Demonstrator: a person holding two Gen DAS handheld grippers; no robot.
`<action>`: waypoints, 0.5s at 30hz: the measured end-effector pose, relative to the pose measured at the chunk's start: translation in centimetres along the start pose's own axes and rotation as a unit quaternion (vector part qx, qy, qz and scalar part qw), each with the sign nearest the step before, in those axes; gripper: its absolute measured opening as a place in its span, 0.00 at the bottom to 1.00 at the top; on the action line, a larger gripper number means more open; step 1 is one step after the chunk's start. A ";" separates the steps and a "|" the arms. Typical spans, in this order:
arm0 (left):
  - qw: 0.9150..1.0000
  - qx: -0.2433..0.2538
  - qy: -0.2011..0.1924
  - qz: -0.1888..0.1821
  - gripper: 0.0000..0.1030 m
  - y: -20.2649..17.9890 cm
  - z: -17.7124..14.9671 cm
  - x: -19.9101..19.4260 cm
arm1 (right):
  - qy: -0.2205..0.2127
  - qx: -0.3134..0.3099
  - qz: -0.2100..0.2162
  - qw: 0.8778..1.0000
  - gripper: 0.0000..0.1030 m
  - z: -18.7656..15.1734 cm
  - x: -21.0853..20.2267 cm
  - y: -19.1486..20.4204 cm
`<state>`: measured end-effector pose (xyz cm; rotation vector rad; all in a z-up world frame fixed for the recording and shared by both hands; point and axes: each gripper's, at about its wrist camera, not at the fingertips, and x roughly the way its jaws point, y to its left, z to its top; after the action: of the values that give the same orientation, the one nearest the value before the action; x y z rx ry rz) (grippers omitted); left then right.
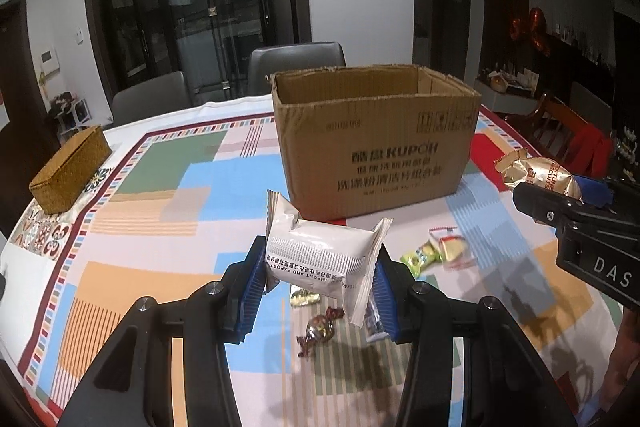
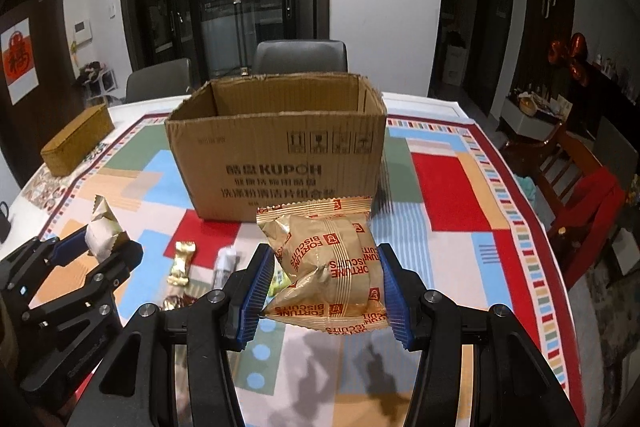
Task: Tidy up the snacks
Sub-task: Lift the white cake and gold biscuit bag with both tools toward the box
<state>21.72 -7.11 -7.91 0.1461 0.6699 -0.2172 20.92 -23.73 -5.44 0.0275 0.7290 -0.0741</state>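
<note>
My left gripper (image 1: 320, 287) is shut on a white snack packet (image 1: 320, 251) and holds it above the table, in front of the open cardboard box (image 1: 376, 147). To the right, my right gripper (image 1: 560, 189) holds a gold packet (image 1: 538, 177). The right wrist view shows my right gripper (image 2: 326, 291) shut on that gold Fortune Biscuits packet (image 2: 328, 263), just before the box (image 2: 280, 155). At the left of that view my left gripper (image 2: 100, 247) grips the white packet (image 2: 100, 231). Nothing shows inside the box from here.
Several loose candies lie on the patterned tablecloth (image 1: 160, 195) under the grippers: a green one (image 1: 420, 259), a brown-gold one (image 1: 318, 331), a gold one (image 2: 182, 263). A woven lidded basket (image 1: 70, 167) stands at the far left. Chairs (image 1: 296, 63) stand behind the table.
</note>
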 end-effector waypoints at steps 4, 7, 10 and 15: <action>1.000 -0.001 -0.007 0.001 0.46 0.0 0.9 -0.1 | -0.007 0.002 0.000 1.000 0.52 0.7 -0.2 -0.1; 1.000 -0.001 -0.010 0.002 0.46 0.0 1.4 -0.2 | -0.013 0.002 0.000 1.000 0.52 1.2 -0.3 0.0; 1.000 -0.002 -0.015 0.003 0.46 0.1 2.0 -0.3 | -0.020 0.000 0.001 1.000 0.52 1.9 -0.6 0.0; 1.000 -0.005 -0.023 0.003 0.46 0.4 2.9 -0.4 | -0.034 -0.001 0.002 0.999 0.52 2.9 -0.9 0.0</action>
<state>23.21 -7.30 -5.40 0.1324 0.6257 -0.2111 22.17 -23.80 -2.65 0.0246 0.6618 -0.0708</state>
